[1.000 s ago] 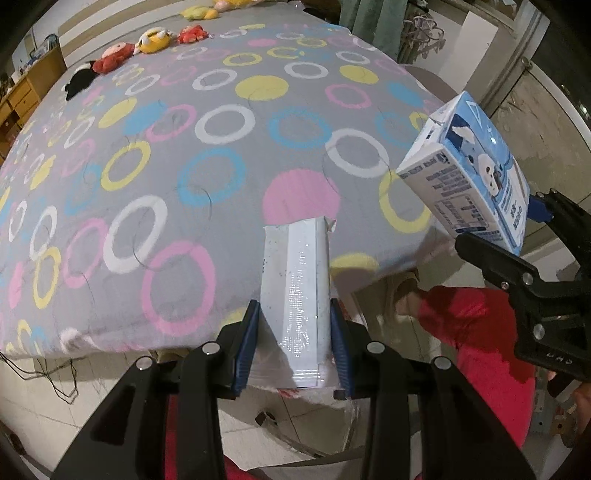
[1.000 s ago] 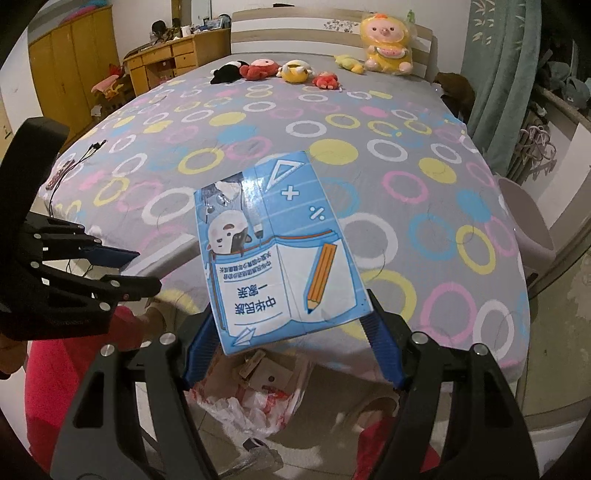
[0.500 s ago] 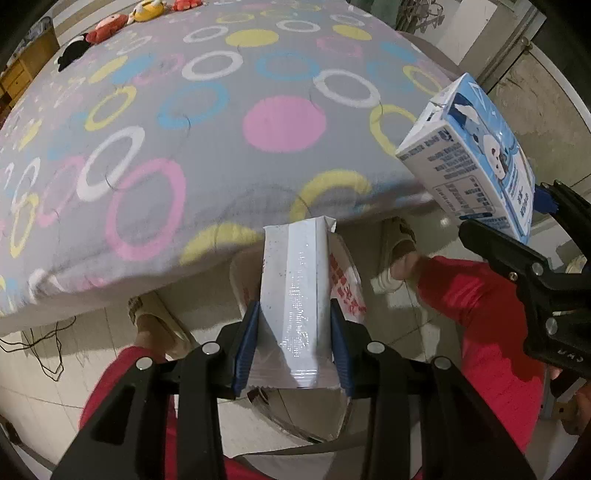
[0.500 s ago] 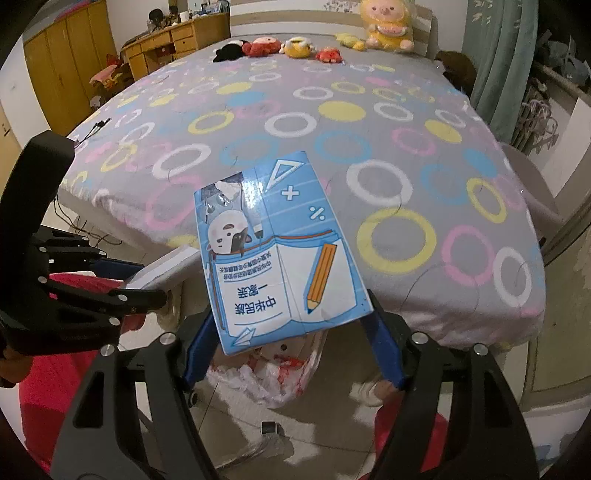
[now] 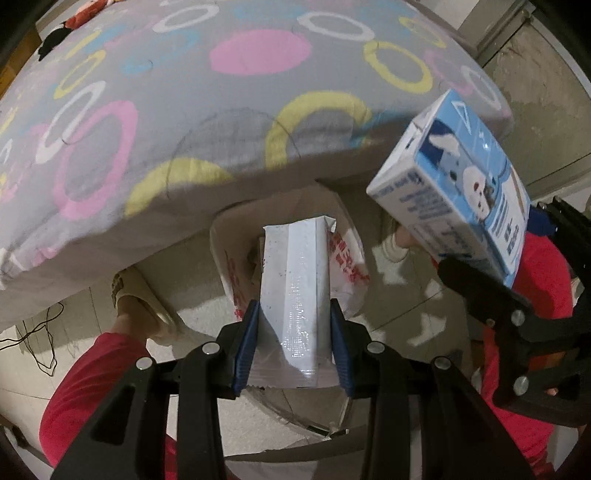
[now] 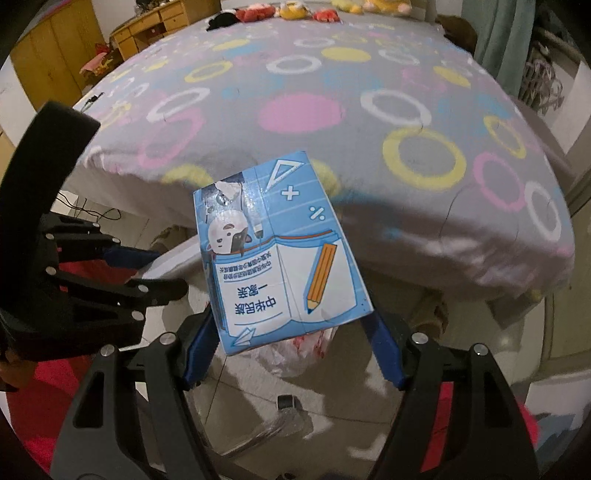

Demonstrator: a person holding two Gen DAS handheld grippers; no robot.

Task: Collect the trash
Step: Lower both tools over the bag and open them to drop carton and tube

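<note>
The wide bed with its grey cover printed in pink, yellow, blue and white rings [image 5: 177,110] fills the upper part of both my views, its near edge hanging over the pale tiled floor [image 6: 491,354]. Below that edge, on the floor, sits a white plastic trash bag with red print [image 5: 347,258], its mouth open.

My right gripper [image 6: 291,332] is clamped on a blue cardboard box printed with a pencil, an open book and a cartoon animal [image 6: 280,254]; the box juts forward from between the blue pads, tilted, above the bag. My left gripper [image 5: 293,347] is clamped on a silvery-white foil carton, narrow and tall [image 5: 295,291], which stands straight out between the pads, directly over the bag's opening.

The left view shows the bag's open mouth, the box's white printed side and my red trouser legs [image 5: 92,373] with a beige slipper [image 5: 140,299]. The right view alone shows the plush toys at the bed's far edge [image 6: 288,11], the yellow wooden cabinets [image 6: 55,51] and a small dark object on the floor [image 6: 288,400], too blurred to tell.
</note>
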